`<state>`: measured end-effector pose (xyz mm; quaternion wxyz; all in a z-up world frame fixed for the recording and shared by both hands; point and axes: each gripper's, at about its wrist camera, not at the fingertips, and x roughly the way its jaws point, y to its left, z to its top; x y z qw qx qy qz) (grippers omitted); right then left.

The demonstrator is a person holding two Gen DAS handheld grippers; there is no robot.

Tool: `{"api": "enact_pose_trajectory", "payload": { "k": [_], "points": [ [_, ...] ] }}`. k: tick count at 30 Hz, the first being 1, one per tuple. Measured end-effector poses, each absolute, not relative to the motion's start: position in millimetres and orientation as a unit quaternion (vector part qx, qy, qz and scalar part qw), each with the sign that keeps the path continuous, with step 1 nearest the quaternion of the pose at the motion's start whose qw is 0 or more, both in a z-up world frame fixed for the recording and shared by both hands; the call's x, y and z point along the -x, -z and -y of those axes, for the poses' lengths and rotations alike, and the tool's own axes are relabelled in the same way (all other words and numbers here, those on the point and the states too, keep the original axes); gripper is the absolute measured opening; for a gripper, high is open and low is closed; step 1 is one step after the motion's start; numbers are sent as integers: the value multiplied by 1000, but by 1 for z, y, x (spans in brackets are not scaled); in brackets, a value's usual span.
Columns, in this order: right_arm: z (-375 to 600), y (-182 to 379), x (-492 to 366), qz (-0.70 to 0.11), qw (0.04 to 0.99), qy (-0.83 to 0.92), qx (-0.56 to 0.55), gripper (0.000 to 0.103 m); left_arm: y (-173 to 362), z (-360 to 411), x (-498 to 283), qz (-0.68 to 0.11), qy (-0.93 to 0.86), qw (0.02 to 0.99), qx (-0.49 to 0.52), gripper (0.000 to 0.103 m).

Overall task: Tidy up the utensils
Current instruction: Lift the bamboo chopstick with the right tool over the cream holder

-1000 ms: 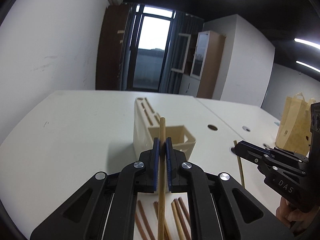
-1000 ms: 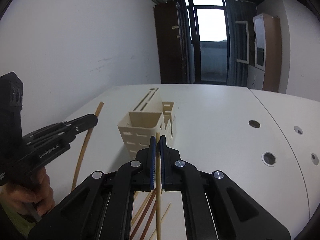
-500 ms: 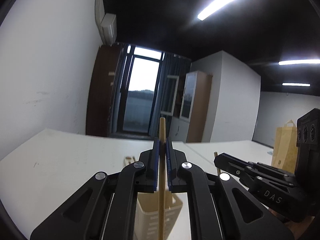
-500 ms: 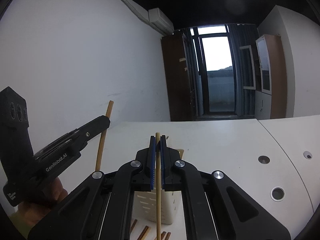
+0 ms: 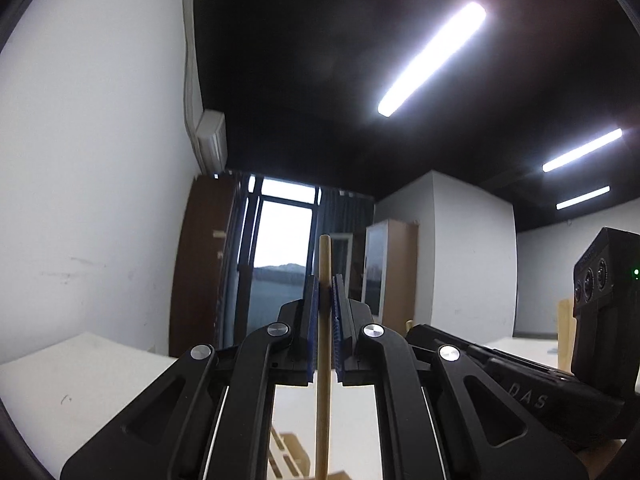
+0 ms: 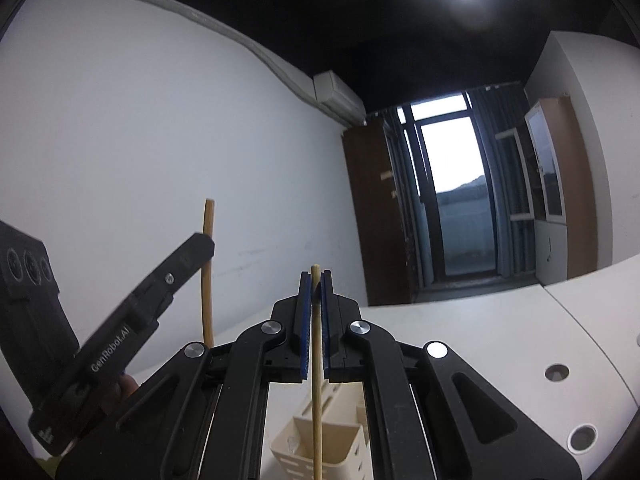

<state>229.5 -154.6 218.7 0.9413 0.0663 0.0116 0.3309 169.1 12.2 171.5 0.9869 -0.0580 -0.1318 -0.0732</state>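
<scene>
My left gripper (image 5: 325, 284) is shut on a light wooden chopstick (image 5: 323, 380) that stands upright between its blue pads, its tip poking above them. My right gripper (image 6: 315, 280) grips a second, thinner chopstick (image 6: 317, 400) the same way. Below both sits the cream utensil holder (image 6: 320, 452), only its slotted top showing in the left wrist view as the holder (image 5: 290, 456). The right wrist view shows the left gripper (image 6: 206, 242) from the side with its chopstick (image 6: 208, 280) held upright. The right gripper's black body (image 5: 520, 384) crosses the lower right of the left wrist view.
A white table (image 6: 500, 344) with round cable holes (image 6: 557, 372) spreads to the right. A white wall, a brown door, a window and a cabinet stand behind. A brown paper bag (image 5: 564, 332) shows at the far right of the left view.
Both grippers have risen and tilted upward with their chopsticks. The holder has dropped to the bottom edge of both views, and the loose chopsticks on the table have left the picture.
</scene>
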Motion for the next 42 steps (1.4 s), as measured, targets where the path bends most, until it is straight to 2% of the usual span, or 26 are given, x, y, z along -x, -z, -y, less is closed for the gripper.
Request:
{"api": "enact_pose_trajectory", "payload": {
  "k": [10, 25, 42],
  "points": [
    [158, -218, -244, 73, 930, -339, -124, 5, -167, -6, -163, 226, 48, 970, 69, 6],
    [146, -187, -270, 62, 931, -344, -110, 5, -149, -6, -206, 164, 47, 981, 87, 6],
    [145, -173, -273, 25, 938, -337, -77, 5, -131, -23, -205, 99, 59, 991, 70, 6]
  ]
}}
